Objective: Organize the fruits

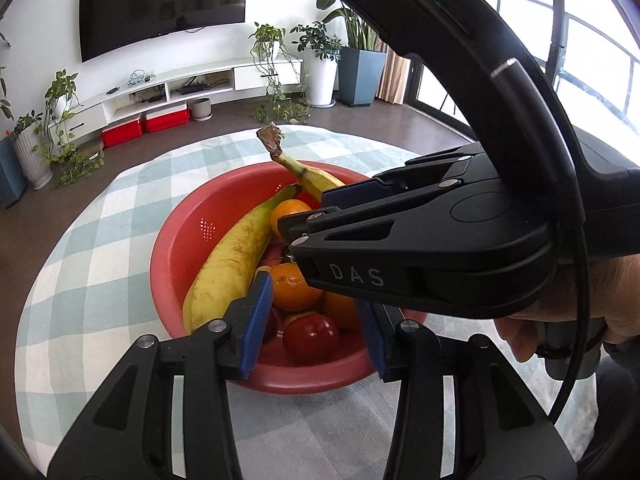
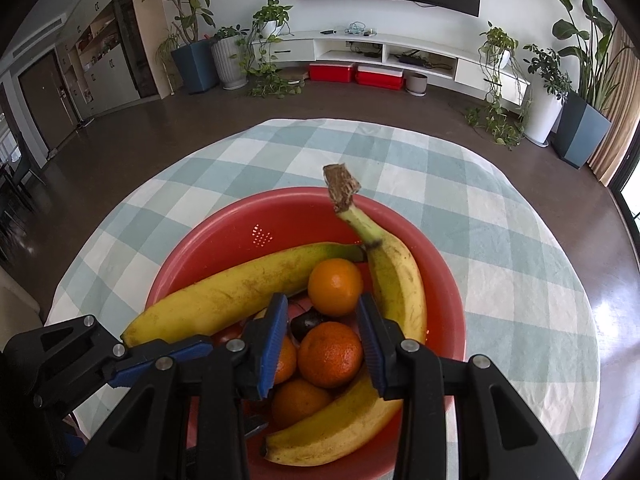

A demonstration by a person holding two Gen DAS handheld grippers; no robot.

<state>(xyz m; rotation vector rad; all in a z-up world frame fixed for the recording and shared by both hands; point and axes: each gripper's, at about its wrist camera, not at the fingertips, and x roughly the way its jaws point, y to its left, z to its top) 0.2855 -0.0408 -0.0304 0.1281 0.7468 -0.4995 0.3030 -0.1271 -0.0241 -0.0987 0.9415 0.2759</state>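
A red colander bowl (image 1: 180, 248) (image 2: 448, 280) on the checked tablecloth holds bananas (image 1: 228, 264) (image 2: 224, 292), several oranges (image 1: 292, 288) (image 2: 330, 354), a red apple (image 1: 310, 336) and a dark fruit (image 2: 306, 322). My left gripper (image 1: 316, 320) is open, its blue pads over the near rim, either side of an orange and the apple. My right gripper (image 2: 322, 340) is open above the bowl, its pads flanking an orange. In the left wrist view the right gripper (image 1: 400, 232) crosses from the right over the bowl.
The round table with a green-white checked cloth (image 2: 500, 240) extends around the bowl. Behind it are dark floor, a white TV console (image 2: 400, 52), red boxes (image 2: 356, 72) and potted plants (image 2: 544, 92).
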